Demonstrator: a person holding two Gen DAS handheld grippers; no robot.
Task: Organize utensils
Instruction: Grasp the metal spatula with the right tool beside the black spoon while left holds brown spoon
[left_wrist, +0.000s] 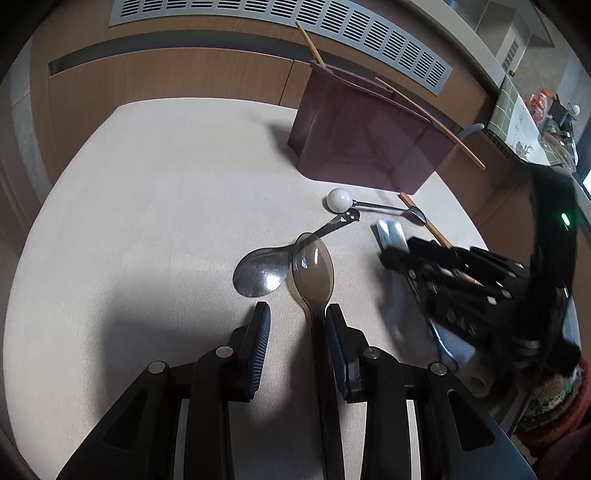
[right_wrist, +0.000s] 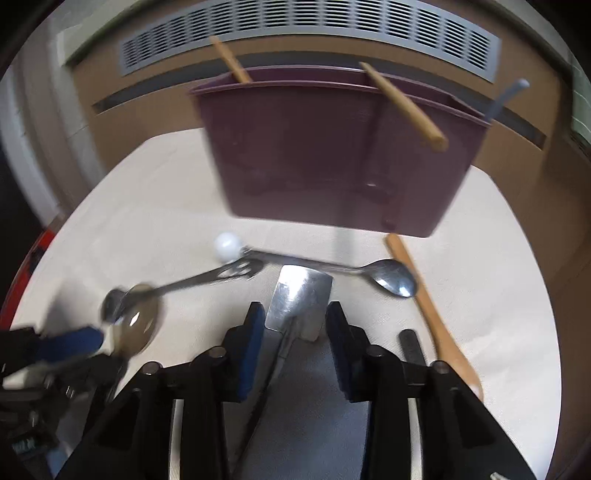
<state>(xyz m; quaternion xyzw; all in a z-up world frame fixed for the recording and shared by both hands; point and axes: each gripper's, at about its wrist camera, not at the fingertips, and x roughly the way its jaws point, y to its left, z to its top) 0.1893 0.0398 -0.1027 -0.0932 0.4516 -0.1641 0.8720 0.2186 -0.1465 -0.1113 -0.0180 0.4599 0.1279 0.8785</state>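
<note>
A maroon utensil holder (left_wrist: 364, 133) (right_wrist: 332, 155) stands at the table's far side with wooden sticks (right_wrist: 402, 105) in it. My left gripper (left_wrist: 297, 325) is open around the handle of a clear brown plastic spoon (left_wrist: 314, 271), whose handle lies against the right finger. A steel spoon (left_wrist: 260, 271) lies just left of it. A white-ball-handled spoon (left_wrist: 369, 206) (right_wrist: 391, 280) lies near the holder. My right gripper (right_wrist: 295, 317) is open around a steel spatula (right_wrist: 299, 295); it also shows in the left wrist view (left_wrist: 395, 254).
A wooden spoon (right_wrist: 432, 314) lies right of the right gripper on the pale tabletop (left_wrist: 147, 221). A wooden cabinet with a metal vent (left_wrist: 280, 22) runs behind the table. Clutter sits off the table's right edge (left_wrist: 554, 391).
</note>
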